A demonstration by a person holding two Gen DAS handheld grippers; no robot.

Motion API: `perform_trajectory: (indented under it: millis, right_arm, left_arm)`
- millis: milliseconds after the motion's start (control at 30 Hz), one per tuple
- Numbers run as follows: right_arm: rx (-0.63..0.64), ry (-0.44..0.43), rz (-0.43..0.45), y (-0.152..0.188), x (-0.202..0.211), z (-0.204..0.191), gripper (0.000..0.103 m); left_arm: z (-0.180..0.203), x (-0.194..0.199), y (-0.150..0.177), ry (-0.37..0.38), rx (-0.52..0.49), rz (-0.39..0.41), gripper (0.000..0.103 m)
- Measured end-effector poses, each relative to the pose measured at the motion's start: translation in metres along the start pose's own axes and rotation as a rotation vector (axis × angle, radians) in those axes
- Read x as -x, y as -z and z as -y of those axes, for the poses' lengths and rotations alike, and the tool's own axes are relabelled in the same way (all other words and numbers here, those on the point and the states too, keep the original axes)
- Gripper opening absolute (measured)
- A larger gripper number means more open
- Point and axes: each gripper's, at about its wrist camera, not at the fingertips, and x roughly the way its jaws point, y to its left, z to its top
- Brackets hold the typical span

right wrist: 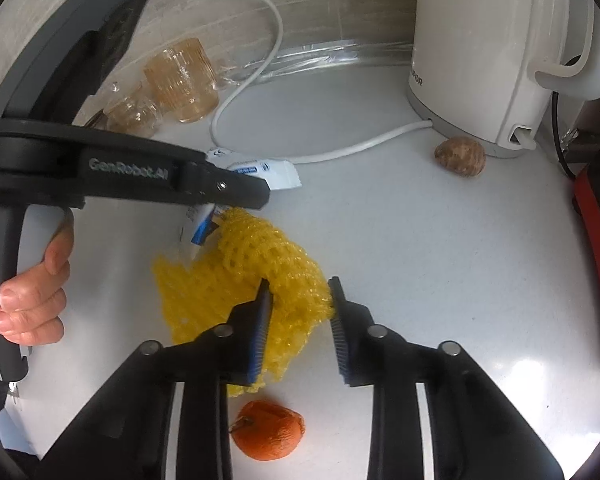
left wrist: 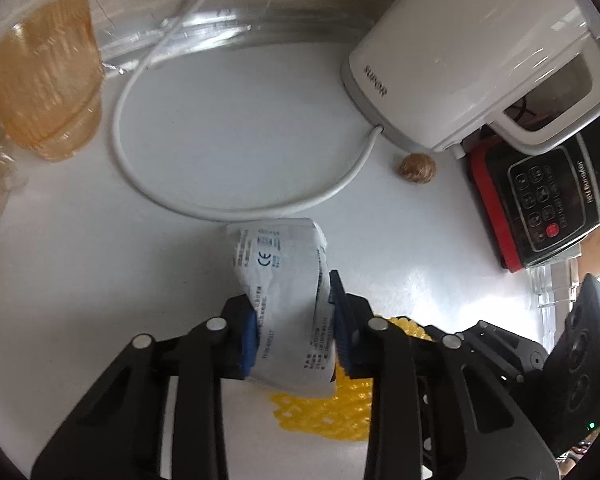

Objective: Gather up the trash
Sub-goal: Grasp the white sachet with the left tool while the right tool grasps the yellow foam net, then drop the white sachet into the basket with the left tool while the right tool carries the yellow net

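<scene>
Glasses (left wrist: pixel 44 80): amber, ribbed, stood at the far left of the white counter (left wrist: pixel 228 128), by the wall; clear ones beside them (right wrist: pixel 130 110).
Cord (left wrist: pixel 204 204): white, looped across the counter from the wall to the kettle base.
Left gripper (left wrist: pixel 292 332): jaws closed on a white printed wrapper (left wrist: pixel 280 280), which was pinched between the blue pads (left wrist: pixel 249 340) and stuck out ahead of the fingertips. From the right wrist camera it crossed the left of the frame (right wrist: pixel 256 194), with a bare hand (right wrist: pixel 32 300) on its handle.
Net (right wrist: pixel 236 280): yellow foam mesh, lay on the counter just under and right of the wrapper (right wrist: pixel 276 174); also seen below the left fingers (left wrist: pixel 324 412).
Right gripper (right wrist: pixel 300 320): jaws partly open, set around the near right edge of the net; both pads appeared to touch it, but a firm grip could not be told.
Peel (right wrist: pixel 268 434): orange, lay on the counter below the right gripper.
Nut (left wrist: pixel 417 168): brown, round, sat just beside the kettle base.
Kettle (left wrist: pixel 472 52): white, stood at the right rear.
Appliance (left wrist: pixel 540 200): black and red, with buttons, at the far right.
</scene>
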Motion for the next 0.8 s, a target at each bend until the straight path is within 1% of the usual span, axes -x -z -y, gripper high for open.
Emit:
perform_trajectory:
  millis: [167,300,433,500,633,700,733,800]
  right_arm:
    - [-0.003,-0.001,0.017,0.0,0.01,-0.013,0.025]
    - [0.024,0.022,0.032,0.005,0.024,-0.034,0.025]
    - [0.037,0.044,0.059,0.025,0.052,-0.06,0.025]
    - [0.04,0.044,0.069,0.041,0.065,-0.073,0.025]
    - [0.05,0.056,0.089,0.083,0.097,-0.099,0.025]
    - [0.051,0.049,0.094,0.111,0.114,-0.109,0.025]
    - [0.052,0.048,0.092,0.127,0.123,-0.114,0.025]
    - [0.053,0.047,0.081,0.16,0.14,-0.122,0.025]
  left_arm:
    - [-0.001,0.022,0.007,-0.008,-0.014,0.042,0.028]
    - [-0.003,0.044,0.017,-0.015,-0.021,0.072,0.028]
    - [-0.004,0.079,0.046,-0.052,-0.03,0.112,0.028]
    - [-0.004,0.094,0.066,-0.066,-0.034,0.125,0.028]
    - [0.003,0.121,0.128,-0.126,-0.043,0.148,0.028]
    - [0.008,0.129,0.16,-0.139,-0.045,0.141,0.028]
    - [0.013,0.134,0.183,-0.142,-0.041,0.135,0.028]
    - [0.018,0.141,0.214,-0.15,-0.045,0.128,0.028]
